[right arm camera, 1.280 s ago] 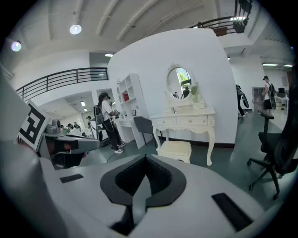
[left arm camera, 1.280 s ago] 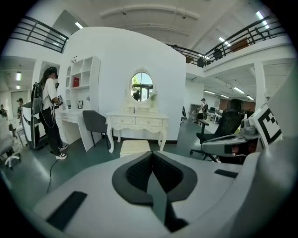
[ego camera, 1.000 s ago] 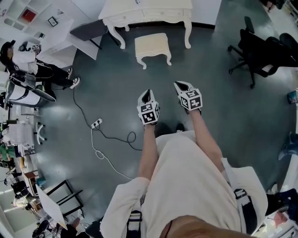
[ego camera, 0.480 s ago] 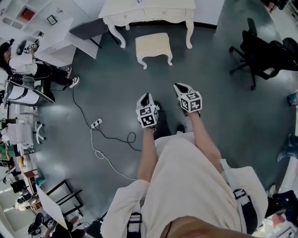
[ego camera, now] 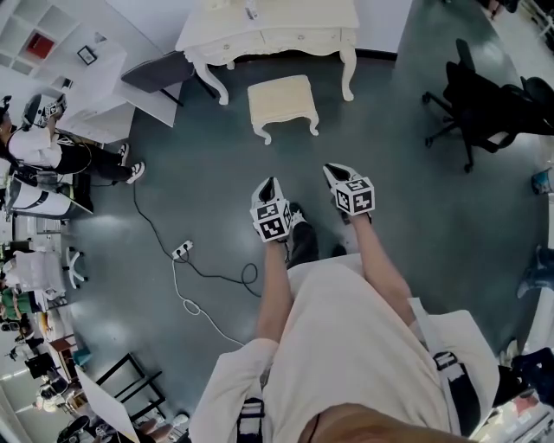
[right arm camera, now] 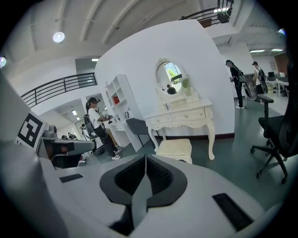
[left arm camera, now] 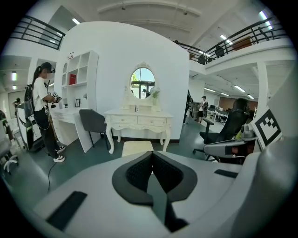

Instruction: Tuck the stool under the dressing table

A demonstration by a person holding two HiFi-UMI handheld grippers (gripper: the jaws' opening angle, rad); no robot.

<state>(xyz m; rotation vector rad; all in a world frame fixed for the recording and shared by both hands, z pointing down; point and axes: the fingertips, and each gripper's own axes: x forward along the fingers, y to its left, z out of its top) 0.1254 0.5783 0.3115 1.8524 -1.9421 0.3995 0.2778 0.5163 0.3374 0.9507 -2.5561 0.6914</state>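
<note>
Stool [ego camera: 280, 102] not yet tucked under dressing table [ego camera: 268, 22], well apart from left hand-held gripper [ego camera: 267, 183] and right hand-held gripper [ego camera: 334, 171], both closed, empty

Bright ceiling light – sharp centre, heavy fisheye edges.

The stool [ego camera: 280, 102] stands just before the dressing table [ego camera: 268, 26]; an office chair [ego camera: 485, 99] sits well right.

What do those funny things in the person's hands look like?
The left gripper and right gripper are pale grey wedges with black ribbed pads. Each carries a cube of black-and-white square markers. The person wears a cream top.
</note>
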